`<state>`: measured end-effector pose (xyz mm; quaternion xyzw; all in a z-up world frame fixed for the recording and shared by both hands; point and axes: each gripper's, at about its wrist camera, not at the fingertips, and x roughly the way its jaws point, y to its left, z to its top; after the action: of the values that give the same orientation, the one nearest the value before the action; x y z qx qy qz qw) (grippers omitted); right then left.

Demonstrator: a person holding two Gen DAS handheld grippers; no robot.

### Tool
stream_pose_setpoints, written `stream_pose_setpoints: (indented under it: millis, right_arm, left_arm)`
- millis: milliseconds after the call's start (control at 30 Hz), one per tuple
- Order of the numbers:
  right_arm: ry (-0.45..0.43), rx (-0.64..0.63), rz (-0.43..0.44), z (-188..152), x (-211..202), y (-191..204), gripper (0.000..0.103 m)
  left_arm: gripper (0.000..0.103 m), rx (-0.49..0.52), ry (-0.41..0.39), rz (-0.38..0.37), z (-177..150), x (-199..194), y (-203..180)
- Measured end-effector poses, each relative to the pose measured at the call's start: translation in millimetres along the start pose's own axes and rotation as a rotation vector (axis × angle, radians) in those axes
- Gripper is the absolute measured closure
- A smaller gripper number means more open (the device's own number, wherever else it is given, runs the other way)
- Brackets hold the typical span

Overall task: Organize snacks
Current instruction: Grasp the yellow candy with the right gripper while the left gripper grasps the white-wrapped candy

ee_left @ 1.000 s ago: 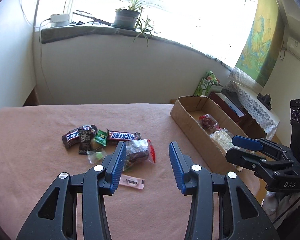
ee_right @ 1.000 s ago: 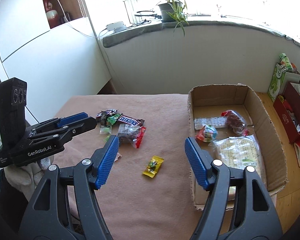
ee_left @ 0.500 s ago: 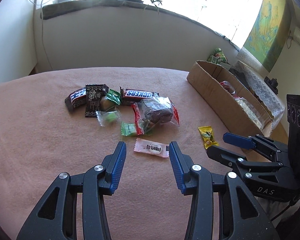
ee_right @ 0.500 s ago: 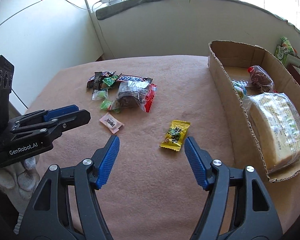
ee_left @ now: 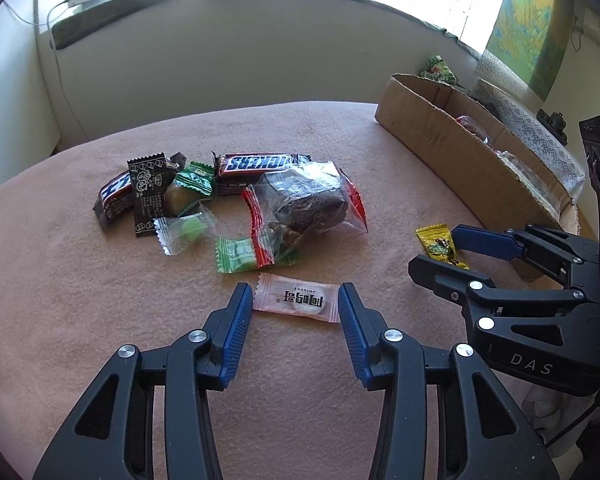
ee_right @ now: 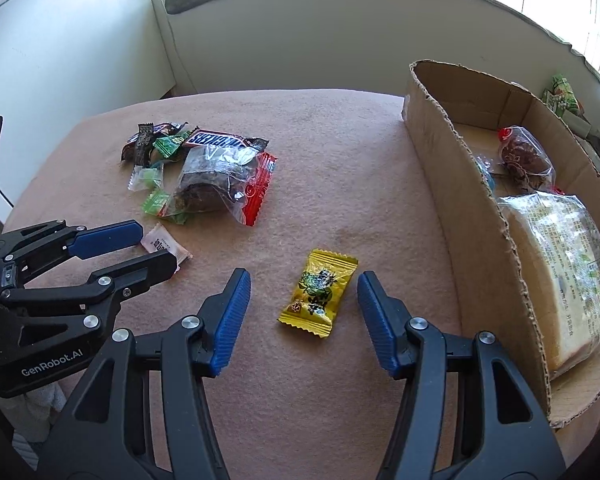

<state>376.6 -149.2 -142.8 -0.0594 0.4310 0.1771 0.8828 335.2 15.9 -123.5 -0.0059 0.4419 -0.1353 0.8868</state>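
Observation:
A pink-white wrapped candy [ee_left: 298,298] lies flat on the pink cloth, between the blue pads of my left gripper [ee_left: 295,294]. That gripper is open and its pads stand clear of the wrapper ends. A yellow candy [ee_right: 320,292] lies between the pads of my right gripper [ee_right: 304,280], whose jaws are closing with gaps left on both sides. Each gripper also shows in the other view: the right gripper [ee_left: 436,248] over the yellow candy [ee_left: 440,244], the left gripper [ee_right: 158,246] at the pink candy [ee_right: 166,244].
A pile of snacks lies further back: a Snickers bar [ee_left: 256,164], a clear bag of brown cake [ee_left: 304,204], green candies and a black wrapper. On the right stands a cardboard box [ee_right: 460,184] holding a bread packet [ee_right: 564,264] and a small bag [ee_right: 524,156].
Both grippers came down toward the table and tipped forward. The left now straddles the pink candy, the right straddles the yellow one, and the right jaws have narrowed.

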Motion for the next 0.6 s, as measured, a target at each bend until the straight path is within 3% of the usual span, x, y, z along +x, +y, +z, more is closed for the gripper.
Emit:
stream_pose_setpoints:
  millis: [367,600]
  right_arm:
    - [0.008,-0.044,-0.032,4,14,7,0.044]
    - [0.008,-0.053,-0.027,3,12,7,0.052]
  left_arm:
    - [0.053,0.059,0.007,0.011,3,7,-8]
    - [0.051,0.103,0.008,0.019,5,12,-13]
